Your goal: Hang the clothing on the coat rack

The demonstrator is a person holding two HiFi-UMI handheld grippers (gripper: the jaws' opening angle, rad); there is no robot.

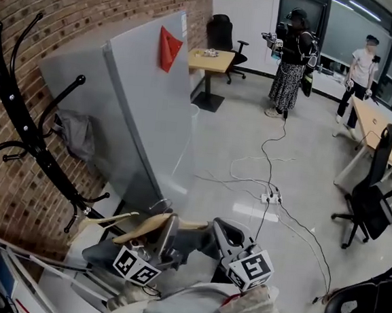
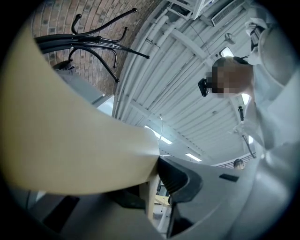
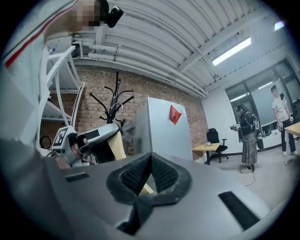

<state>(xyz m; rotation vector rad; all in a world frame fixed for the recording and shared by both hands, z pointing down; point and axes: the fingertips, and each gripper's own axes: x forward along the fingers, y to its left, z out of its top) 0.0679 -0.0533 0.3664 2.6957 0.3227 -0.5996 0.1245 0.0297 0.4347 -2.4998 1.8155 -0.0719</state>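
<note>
Wooden hanger (image 1: 142,231): pale wood with a wire hook, at 6 o'clock in the head view, held between both grippers. Its left tip is near the low prongs of the coat rack and it is on no hook.
Clothing: I cannot tell whether any hangs on the hanger. A grey cloth (image 1: 75,135) sits bunched at 9 o'clock, between the rack and the panel.
Left gripper (image 1: 167,233): fingers clamped on the hanger's middle. In its own view the dark ribbed pad presses against the broad beige wood (image 2: 70,140).
Right gripper (image 1: 218,233): fingers closed at 5 o'clock on the hanger's right end. A sliver of beige wood shows between the ribbed pads (image 3: 136,176).
Marker cubes: black-and-white square patterns, one on the left gripper (image 1: 135,266) and one on the right (image 1: 251,270).
Coat rack (image 1: 21,123): black, with curved hooks, leaning at 9 o'clock against the brick wall (image 1: 92,14).
Panel (image 1: 146,100): grey, upright at 11 o'clock, with a red flag (image 1: 168,49) pinned near the top. A small sheet is at its top edge, its print too small to read.
Background: two people (image 1: 290,58) at 1 o'clock, a desk (image 1: 211,60) at 12, an office chair (image 1: 373,195) at 3.
</note>
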